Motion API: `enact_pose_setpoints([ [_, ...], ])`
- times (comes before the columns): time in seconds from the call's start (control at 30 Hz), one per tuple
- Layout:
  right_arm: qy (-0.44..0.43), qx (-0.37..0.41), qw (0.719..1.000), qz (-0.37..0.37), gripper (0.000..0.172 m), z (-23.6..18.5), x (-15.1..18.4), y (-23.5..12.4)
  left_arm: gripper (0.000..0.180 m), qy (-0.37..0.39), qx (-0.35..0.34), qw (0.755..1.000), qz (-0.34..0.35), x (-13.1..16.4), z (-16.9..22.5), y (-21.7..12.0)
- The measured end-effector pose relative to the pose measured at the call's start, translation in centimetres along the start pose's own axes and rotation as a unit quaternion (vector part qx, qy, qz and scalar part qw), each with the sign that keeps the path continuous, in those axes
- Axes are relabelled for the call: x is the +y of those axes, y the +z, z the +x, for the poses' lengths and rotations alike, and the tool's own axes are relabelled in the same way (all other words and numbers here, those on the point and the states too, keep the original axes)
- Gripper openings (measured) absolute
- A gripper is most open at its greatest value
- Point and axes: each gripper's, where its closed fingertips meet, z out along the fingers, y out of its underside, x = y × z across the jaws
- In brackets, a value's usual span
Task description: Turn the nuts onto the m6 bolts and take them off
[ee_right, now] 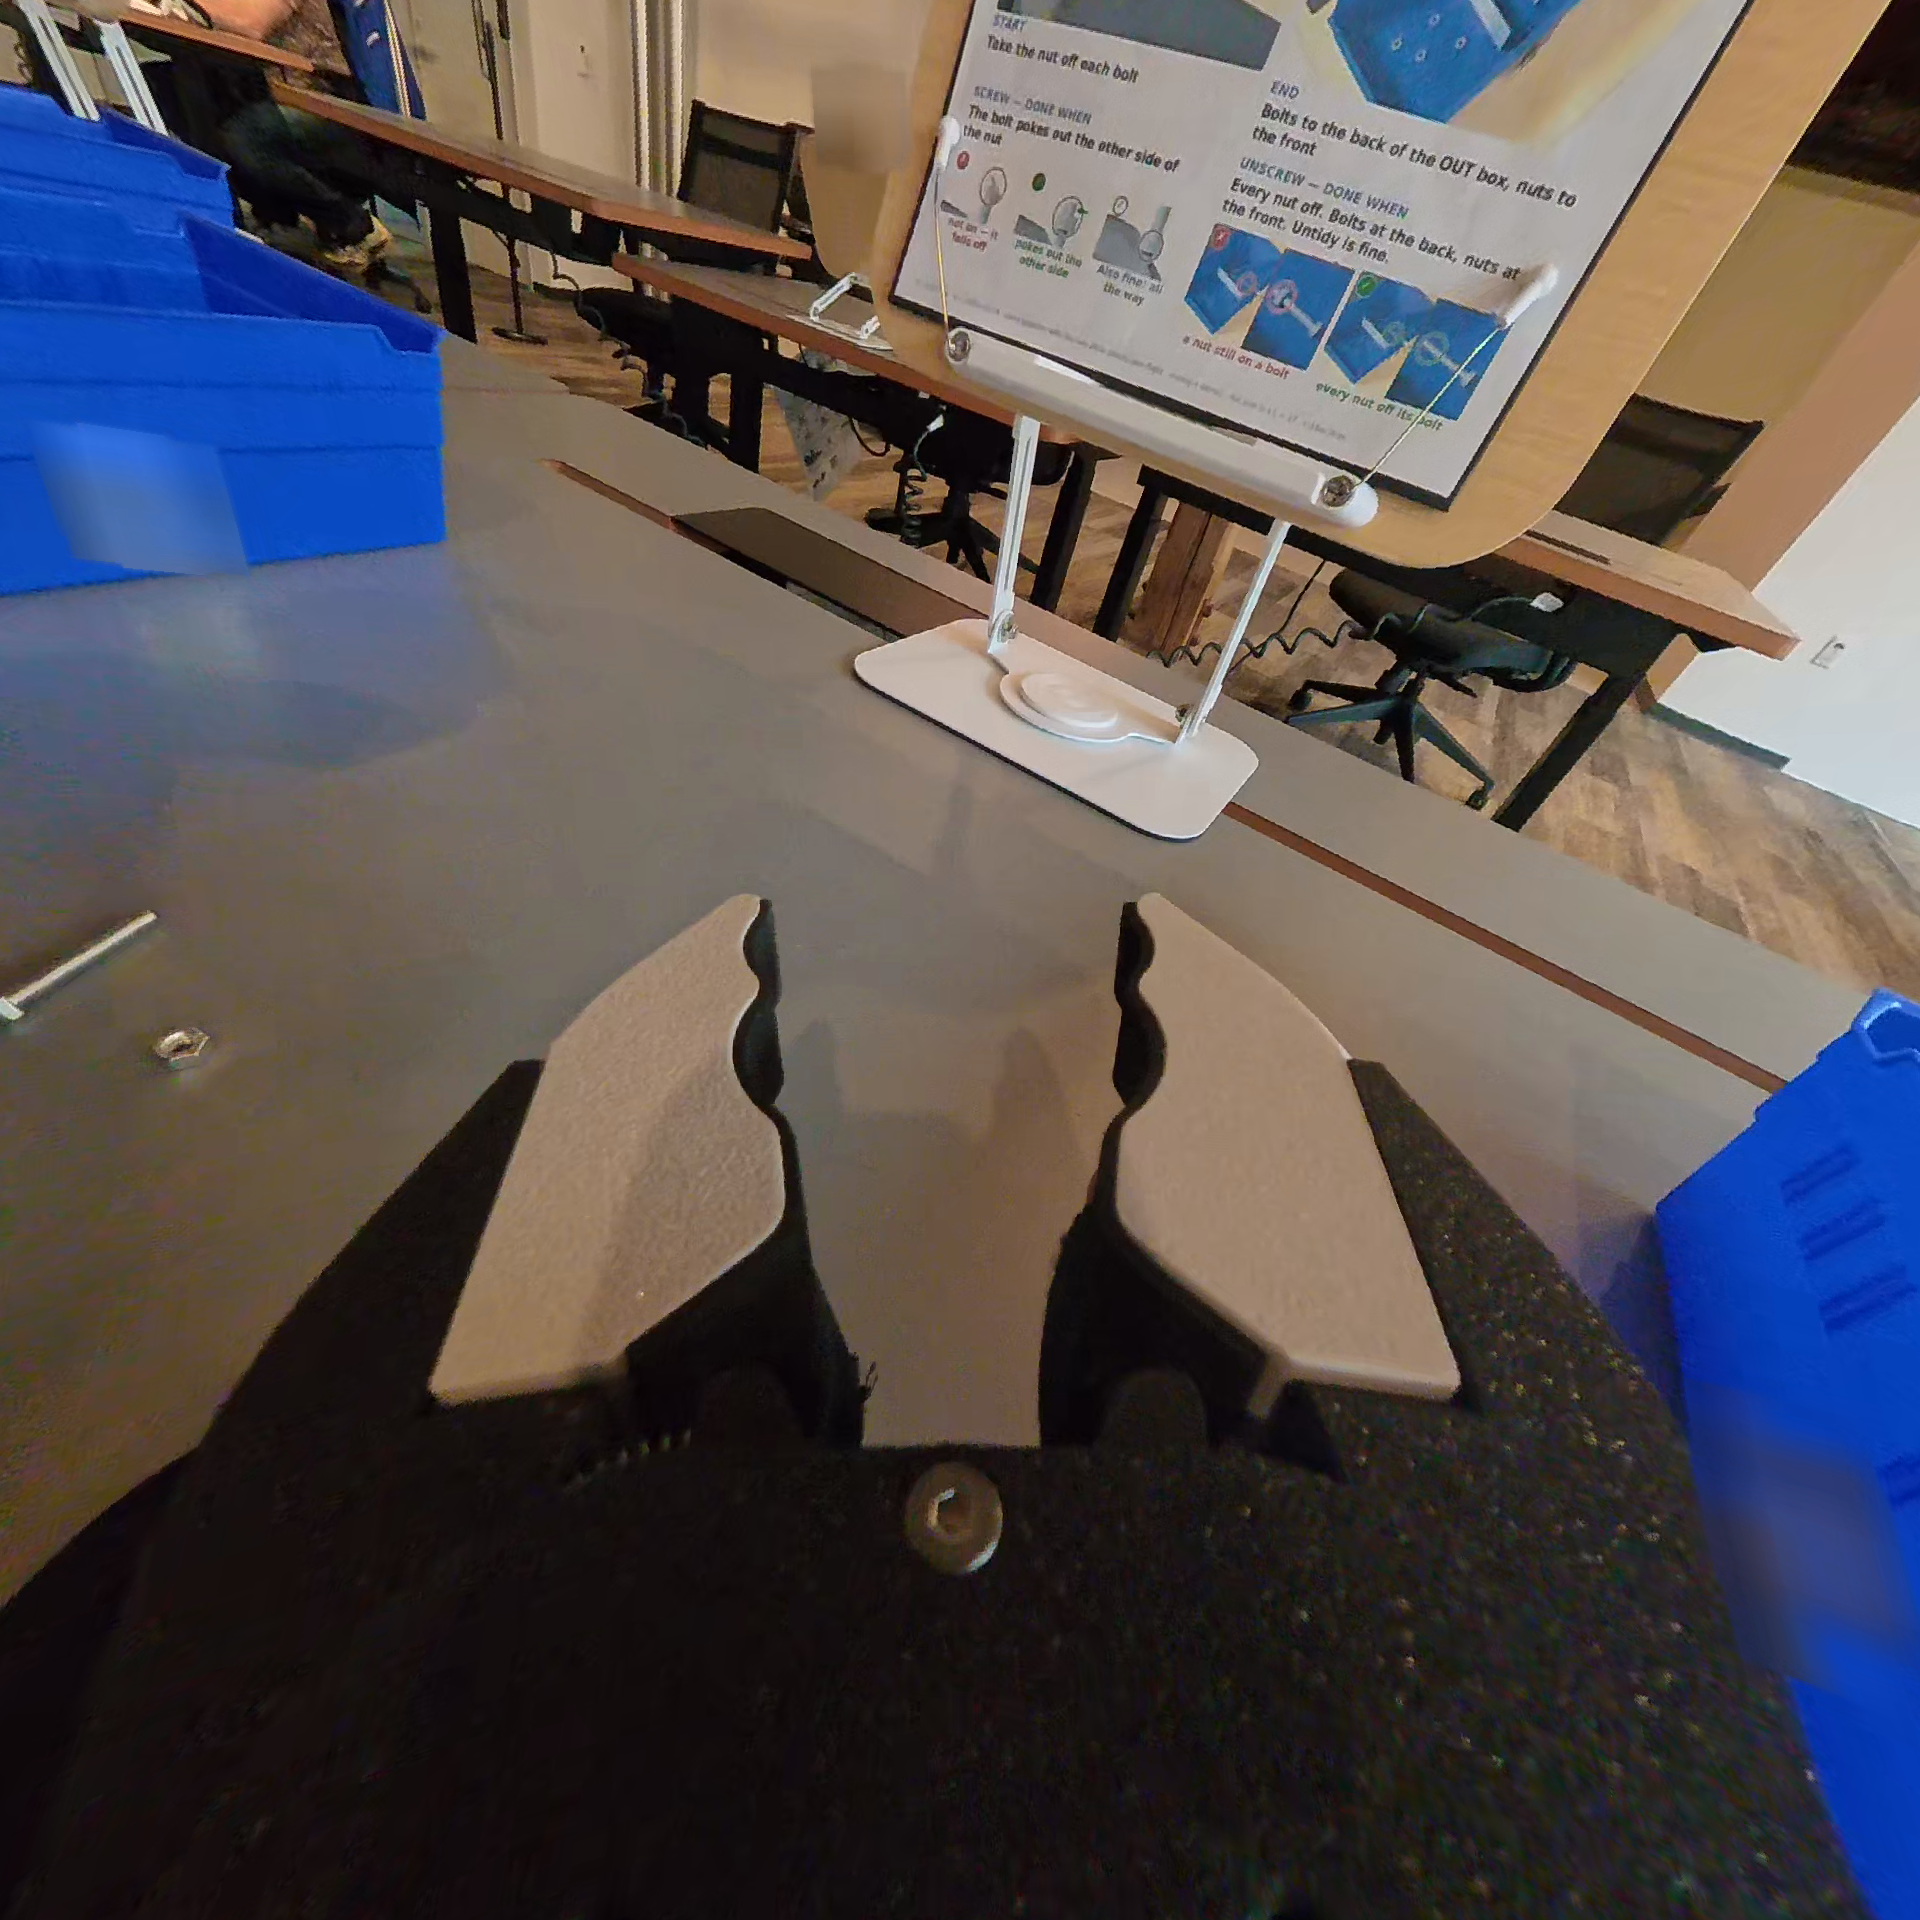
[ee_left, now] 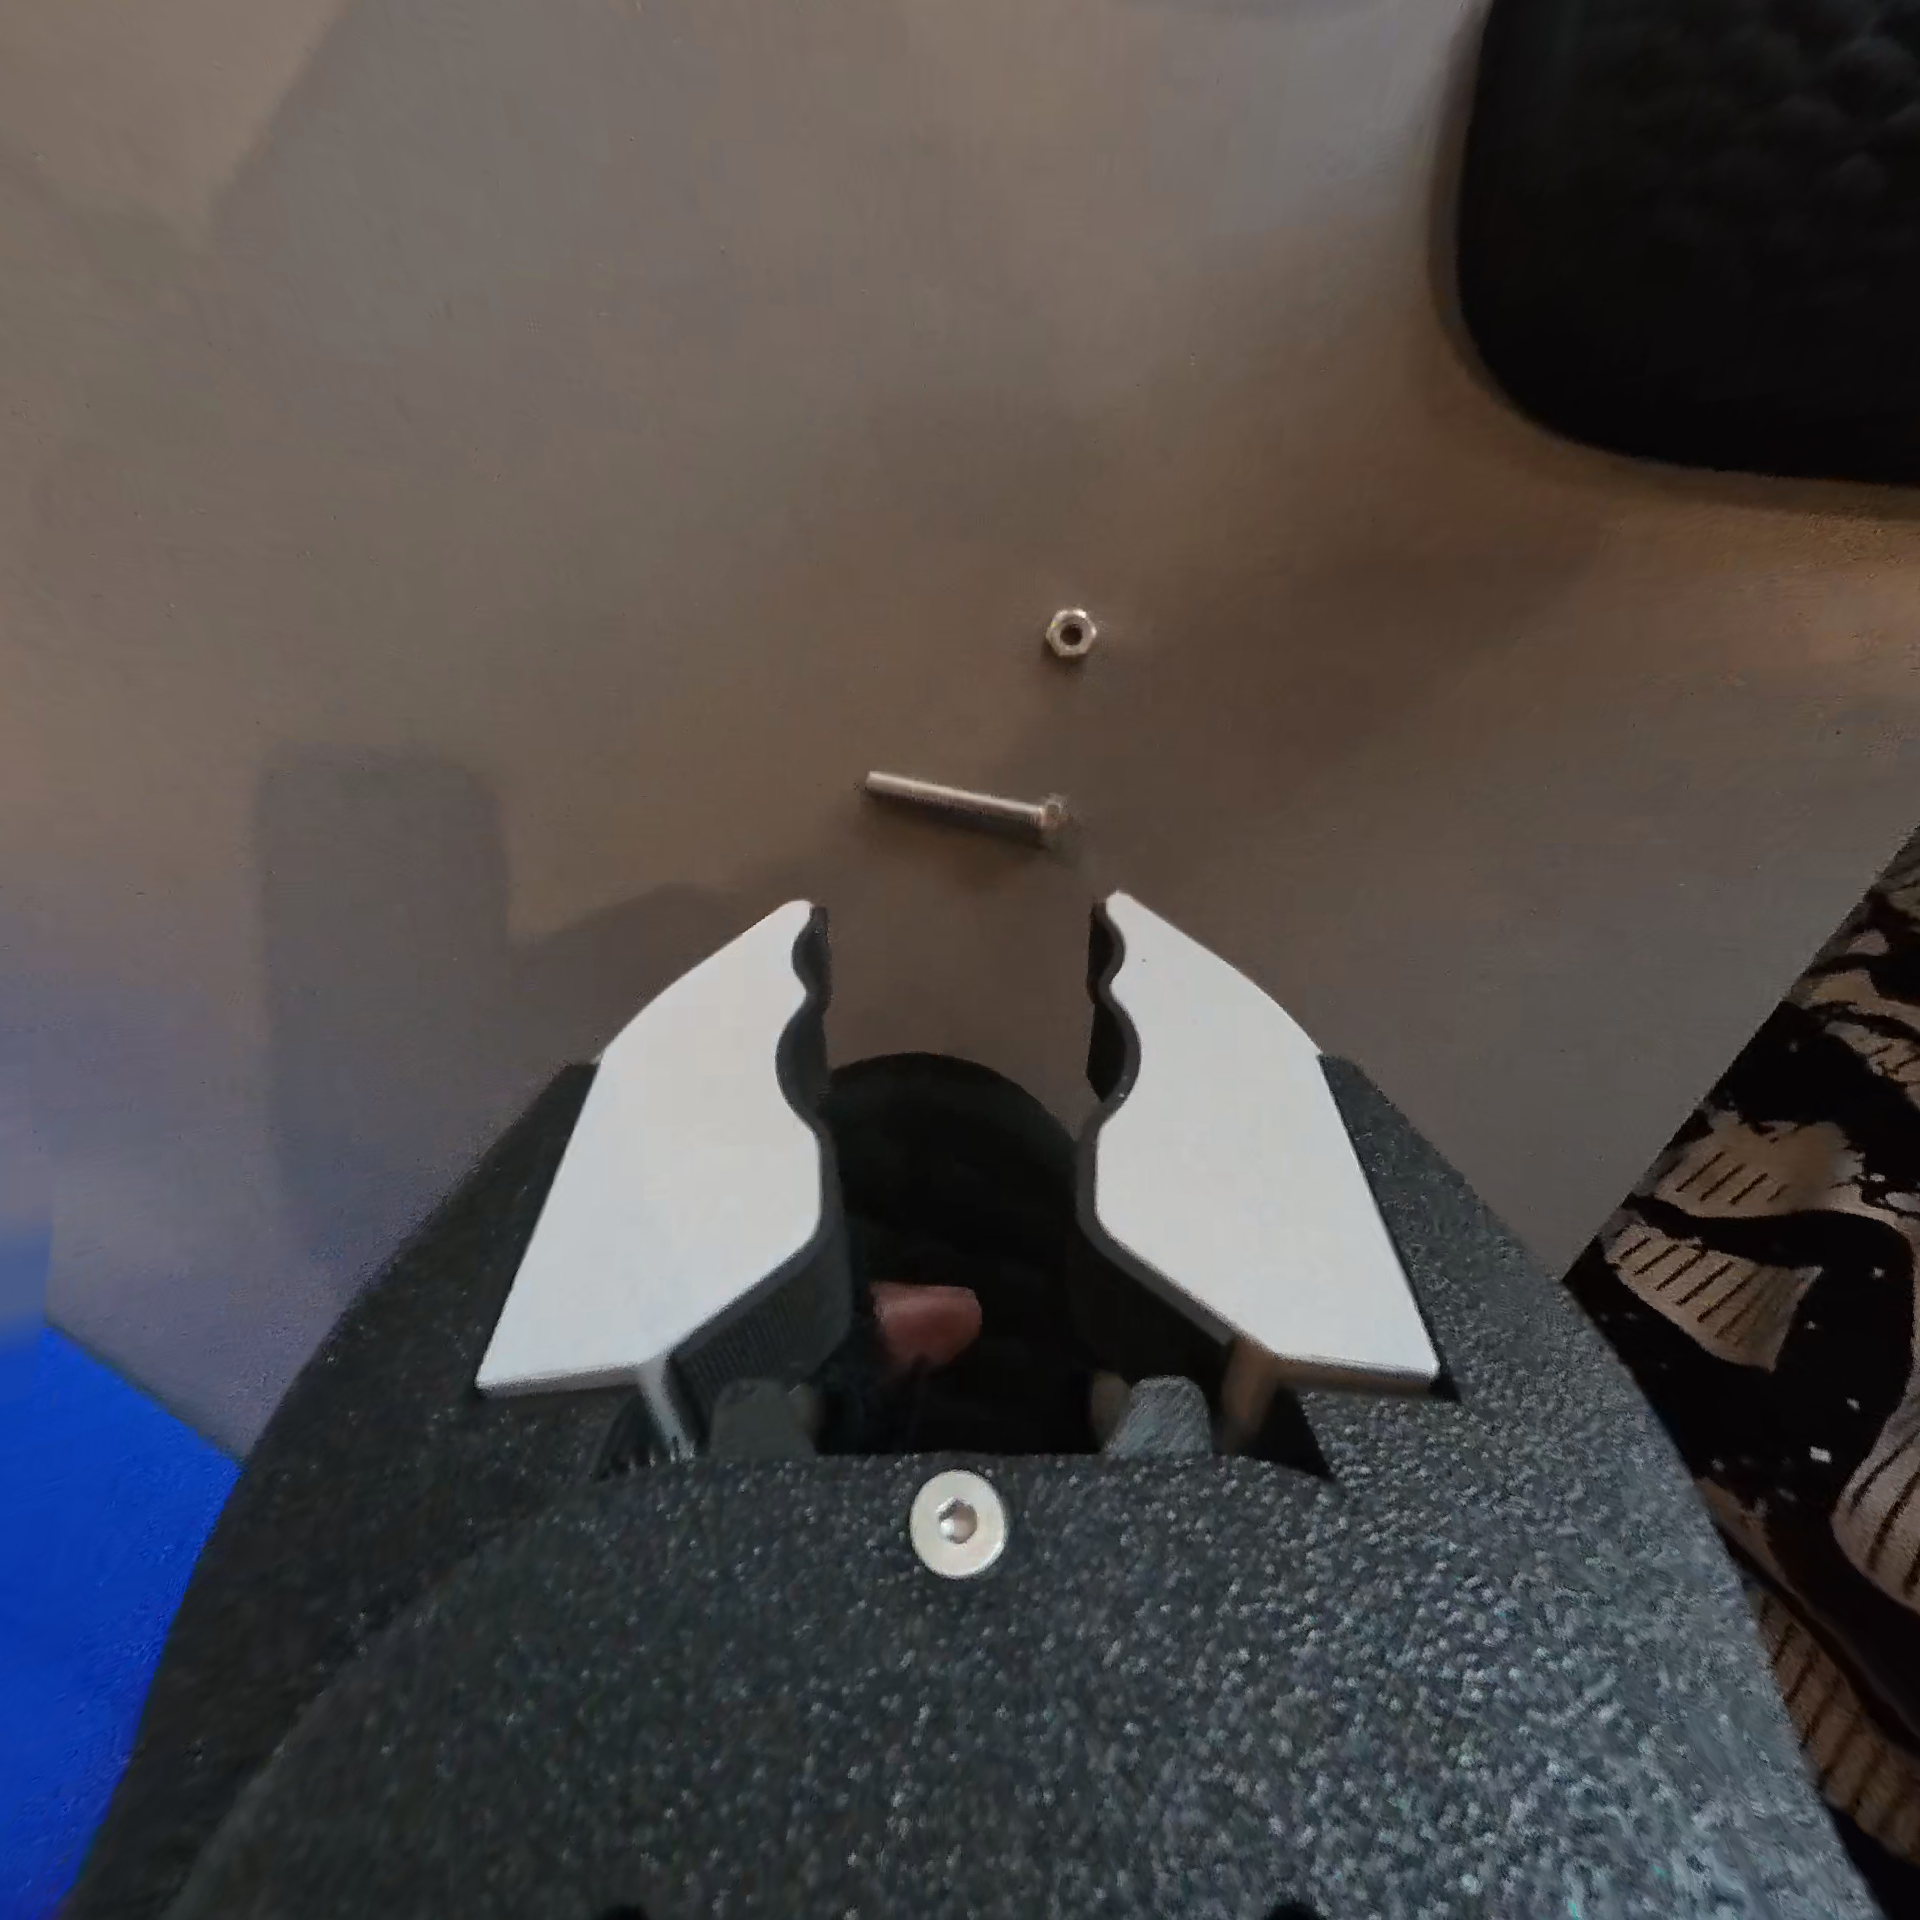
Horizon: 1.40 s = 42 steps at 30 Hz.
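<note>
Bolt (ee_left: pixel 966 806) and nut (ee_left: pixel 1067 633) lie apart on table (ee_left: pixel 623 468), both grippers (ee_left: pixel 961 914) (ee_right: pixel 945 914) released, empty; pickup step, likely bolt first.

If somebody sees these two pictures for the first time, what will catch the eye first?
Probably the steel bolt lying on the grey table just ahead of the open, empty left gripper, with a loose nut beyond it. In the right view, bright blue bins stand at the far left and a white stand carries an instruction sheet.

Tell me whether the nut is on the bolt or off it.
Off. The nut lies flat on the grey table, apart from the bolt, whose shaft is bare.
</note>
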Motion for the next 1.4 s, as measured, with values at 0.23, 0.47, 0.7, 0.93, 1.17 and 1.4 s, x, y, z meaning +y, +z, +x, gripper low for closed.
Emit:
enact_pose_setpoints([
  [0.23, -0.003, 0.001, 1.000, 0.002, 0.062, -0.1, -0.2, -0.1, 0.045, -0.029, -0.011, 0.999, 0.010, 0.2, 2.0, 2.3],
  [0.47, -0.002, 0.002, 1.000, 0.008, 0.062, 0.0, -0.4, -0.2, 0.031, -0.028, -0.034, 0.999, -0.004, 0.2, 2.1, 4.1],
  [0.7, -0.007, 0.000, 1.000, 0.003, 0.062, -0.2, -0.2, -0.1, 0.023, -0.050, -0.055, 0.997, 0.000, 0.1, 1.2, 4.2],
  [0.93, -0.007, -0.001, 1.000, 0.002, 0.062, -0.2, -0.1, -0.1, 0.026, -0.062, -0.071, 0.995, -0.020, 0.9, 0.0, 3.7],
  [1.17, -0.010, 0.000, 1.000, 0.001, 0.062, -0.3, -0.1, -0.1, 0.014, -0.066, -0.086, 0.994, -0.013, 0.7, -0.3, 4.0],
  [1.4, -0.012, -0.001, 1.000, -0.001, 0.062, -0.4, 0.0, -0.1, 0.010, -0.047, -0.098, 0.994, 0.008, 0.7, -1.2, 3.9],
])
